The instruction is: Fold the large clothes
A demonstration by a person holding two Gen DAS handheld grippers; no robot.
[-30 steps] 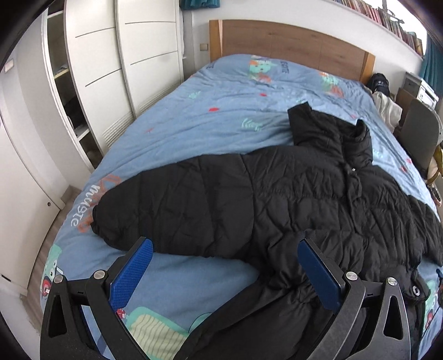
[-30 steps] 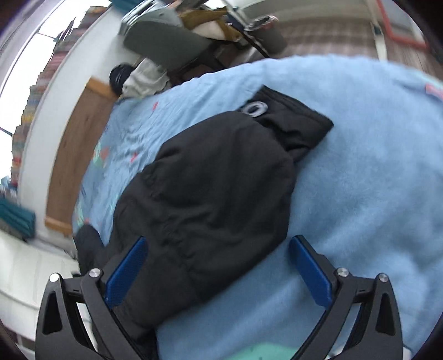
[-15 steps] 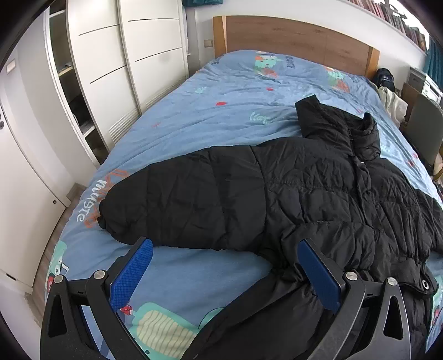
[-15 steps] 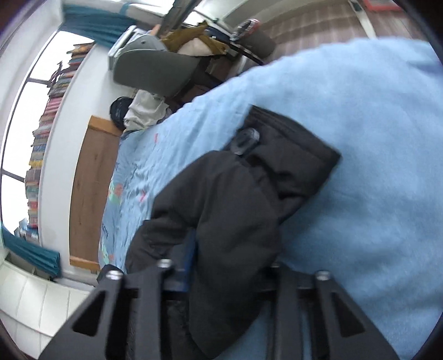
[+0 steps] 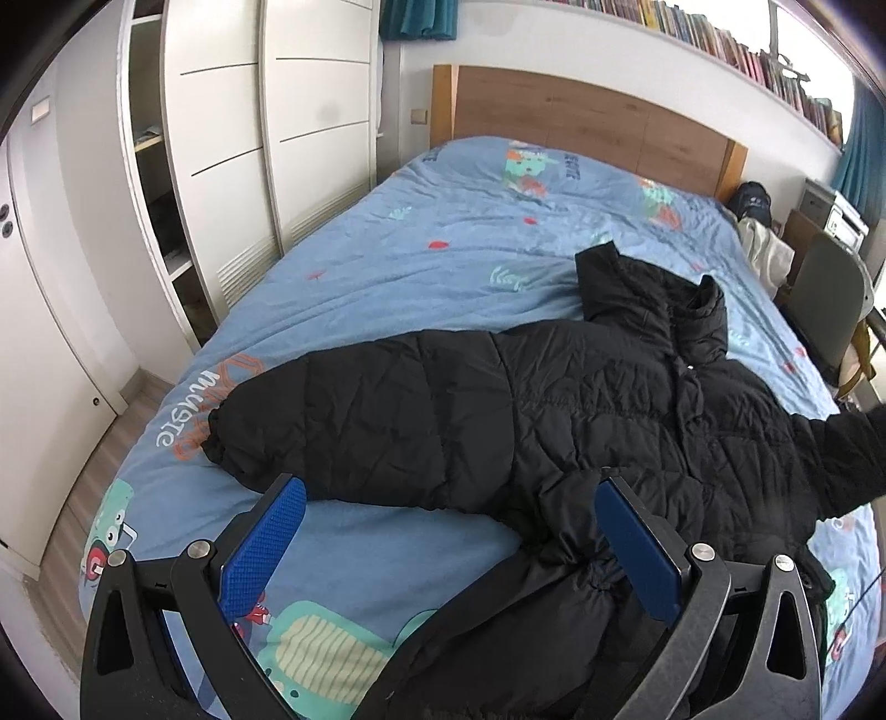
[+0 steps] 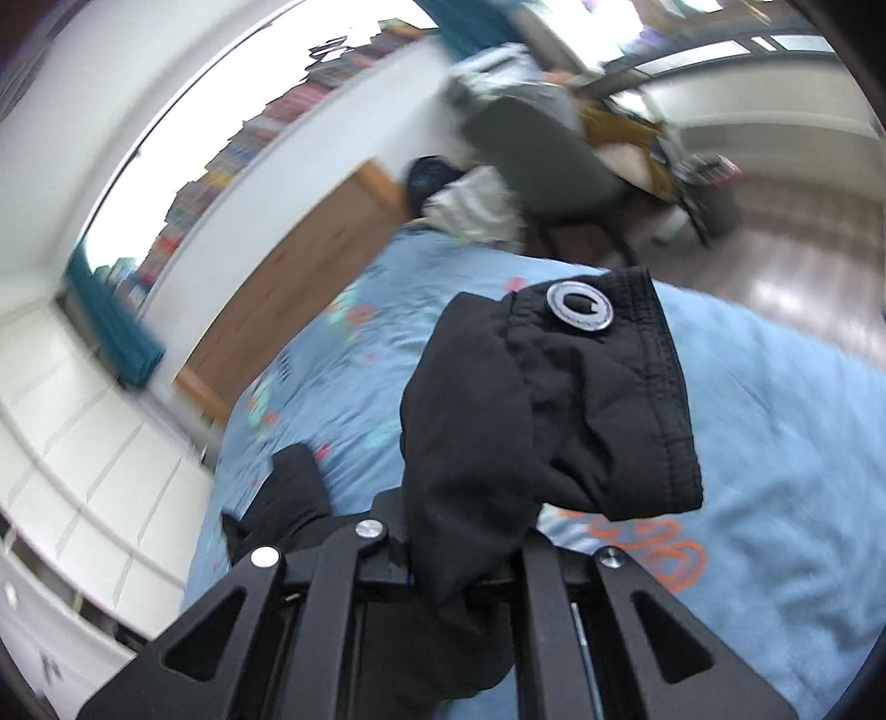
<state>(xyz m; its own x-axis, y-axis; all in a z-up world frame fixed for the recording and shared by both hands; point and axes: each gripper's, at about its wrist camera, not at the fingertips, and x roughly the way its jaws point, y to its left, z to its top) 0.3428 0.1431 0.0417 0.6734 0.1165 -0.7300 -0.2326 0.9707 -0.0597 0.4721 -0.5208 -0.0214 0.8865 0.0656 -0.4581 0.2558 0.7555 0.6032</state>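
Note:
A black quilted jacket (image 5: 581,410) lies spread on the blue bed (image 5: 443,243), collar toward the headboard, one sleeve stretched to the left. My left gripper (image 5: 448,548) hovers open above the jacket's lower edge, nothing between its blue pads (image 5: 266,543). In the right wrist view my right gripper (image 6: 470,554) is shut on the jacket's other sleeve (image 6: 531,399), lifted off the bed, its cuff with a round silver snap (image 6: 580,306) flopping over. That raised sleeve (image 5: 853,448) shows at the right edge of the left wrist view.
White wardrobe doors (image 5: 232,144) run along the bed's left side. A wooden headboard (image 5: 581,116) stands at the far end under a shelf of books (image 5: 720,39). A grey chair (image 5: 825,310) and piled items stand to the bed's right.
My right gripper closed on the sleeve near its cuff and lifted it well above the bed while rolling. The left gripper rose and drew back a little, staying open.

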